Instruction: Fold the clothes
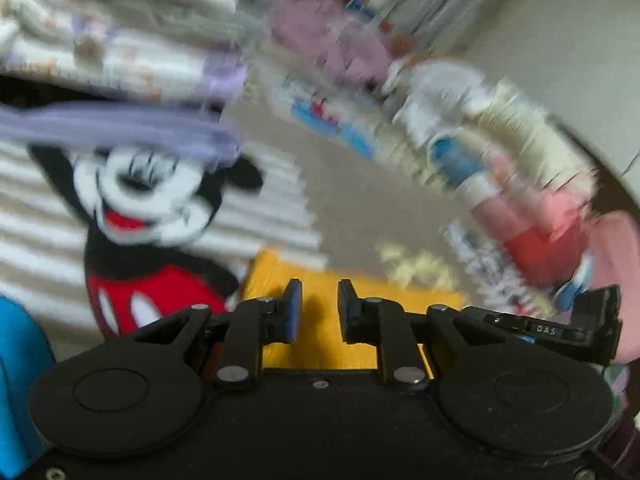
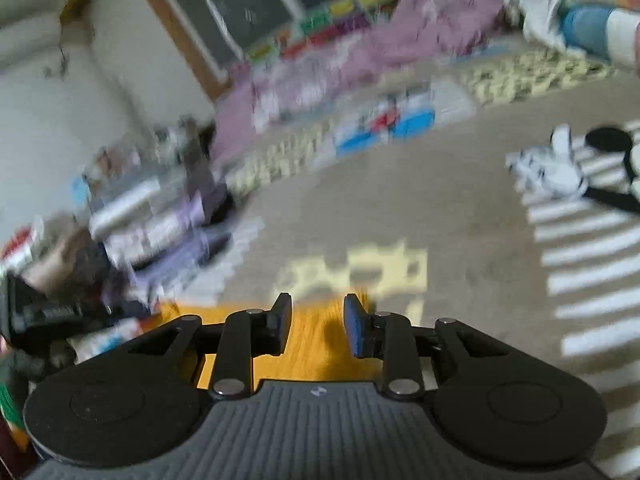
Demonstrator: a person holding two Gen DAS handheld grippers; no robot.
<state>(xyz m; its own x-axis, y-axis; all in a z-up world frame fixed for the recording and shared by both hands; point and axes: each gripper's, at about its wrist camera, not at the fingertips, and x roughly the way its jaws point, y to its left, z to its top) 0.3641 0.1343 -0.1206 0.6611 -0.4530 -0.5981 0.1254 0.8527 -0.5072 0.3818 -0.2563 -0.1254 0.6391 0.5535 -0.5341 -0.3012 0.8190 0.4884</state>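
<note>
An orange-yellow garment point(image 1: 360, 344) lies flat on the beige carpet right under both grippers. In the left wrist view my left gripper point(image 1: 320, 304) hovers over it, jaws a little apart, with only the cloth below showing through the gap. My right gripper point(image 2: 318, 320) stands the same way above the orange garment point(image 2: 308, 356), its pads apart and gripping nothing. The right gripper's black body point(image 1: 580, 328) shows at the right edge of the left wrist view. Both views are blurred.
A striped blanket with a cartoon mouse point(image 1: 152, 208) point(image 2: 592, 248) covers part of the carpet. Folded clothes stand in a stack point(image 1: 112, 52) point(image 2: 152, 216). A loose pile of garments point(image 1: 500, 160) curves along the back. A pale yellow patch point(image 2: 360, 268) lies ahead.
</note>
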